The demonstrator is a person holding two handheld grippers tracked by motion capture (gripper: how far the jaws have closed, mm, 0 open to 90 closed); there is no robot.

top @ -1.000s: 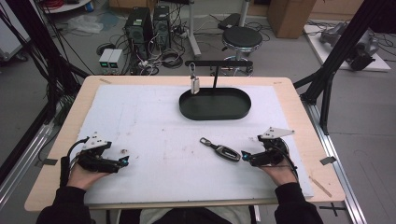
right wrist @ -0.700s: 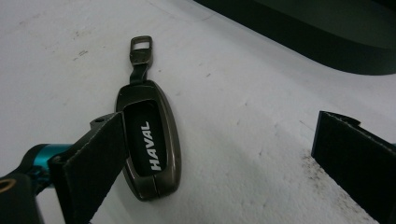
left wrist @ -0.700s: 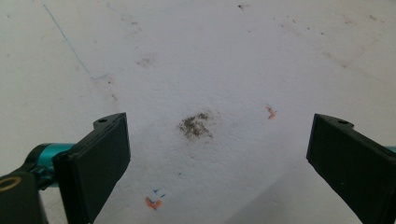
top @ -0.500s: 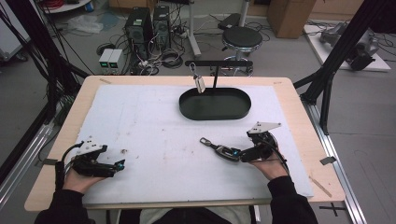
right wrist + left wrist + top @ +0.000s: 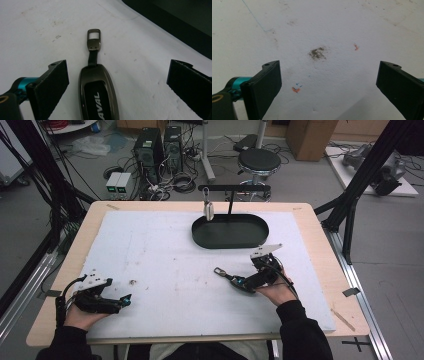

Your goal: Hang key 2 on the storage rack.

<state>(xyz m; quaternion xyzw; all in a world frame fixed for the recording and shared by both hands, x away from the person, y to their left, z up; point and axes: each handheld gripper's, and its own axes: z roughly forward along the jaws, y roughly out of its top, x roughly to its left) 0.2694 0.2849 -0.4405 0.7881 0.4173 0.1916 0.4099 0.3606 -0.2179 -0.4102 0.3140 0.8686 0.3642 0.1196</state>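
The right gripper [image 5: 117,82] sat wide open, straddling the key fob [image 5: 98,92] on the mat [image 5: 165,250]. The left gripper [image 5: 328,85] gaped wide too, holding nothing.

Wooden table [image 5: 320,245], white mat [image 5: 165,255], black tray [image 5: 200,237], key fob [image 5: 227,277]

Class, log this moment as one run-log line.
right claw: open, straddling grey metal car key fob | left claw: open, over white mat
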